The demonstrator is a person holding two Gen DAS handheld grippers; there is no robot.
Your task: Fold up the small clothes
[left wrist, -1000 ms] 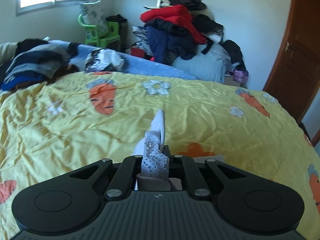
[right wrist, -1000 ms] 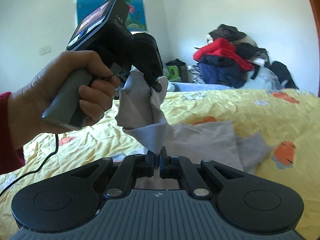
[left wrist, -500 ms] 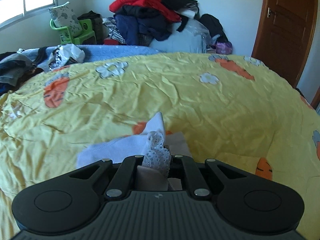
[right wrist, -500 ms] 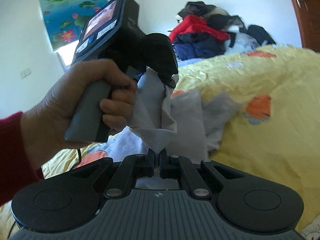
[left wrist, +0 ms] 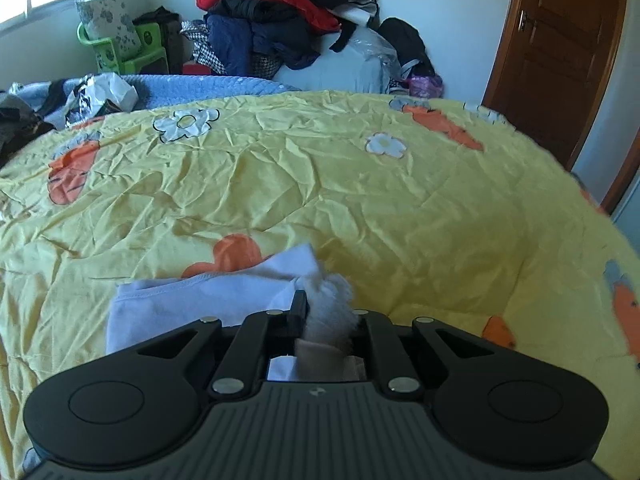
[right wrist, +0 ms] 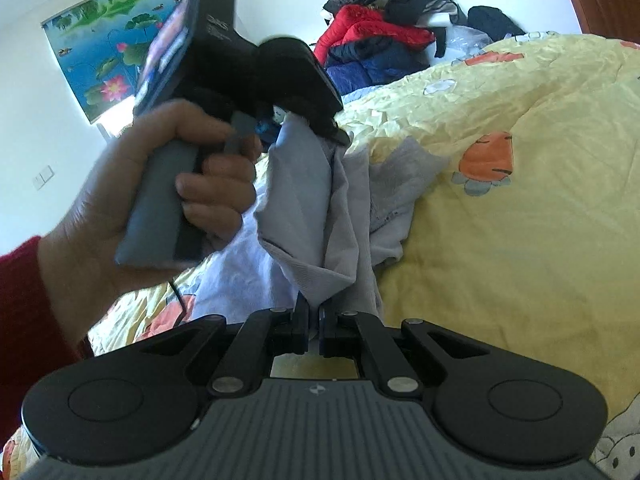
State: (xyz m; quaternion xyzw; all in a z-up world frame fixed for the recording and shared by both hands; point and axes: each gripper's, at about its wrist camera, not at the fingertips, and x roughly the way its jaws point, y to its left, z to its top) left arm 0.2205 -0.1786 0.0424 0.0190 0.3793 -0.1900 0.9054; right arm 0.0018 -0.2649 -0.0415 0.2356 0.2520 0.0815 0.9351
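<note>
A small pale grey-white garment (right wrist: 304,208) hangs between both grippers above the yellow carrot-print bedspread (left wrist: 360,184). My left gripper (left wrist: 320,312) is shut on its lacy edge; the cloth (left wrist: 192,304) trails left onto the bed. In the right wrist view the left gripper (right wrist: 320,120), held in a hand, pinches the top of the garment. My right gripper (right wrist: 314,316) is shut on a lower corner of the same garment. Part of the garment (right wrist: 400,184) lies crumpled on the bed.
A heap of clothes (left wrist: 280,20) is piled at the far wall. A green chair (left wrist: 132,52) stands by the window. More clothes (left wrist: 100,92) lie at the bed's far left. A brown door (left wrist: 560,52) is at right.
The left gripper has lowered and tilted toward the bed, so more cloth lies on the bedspread. The right gripper has rolled and stayed shut on the corner.
</note>
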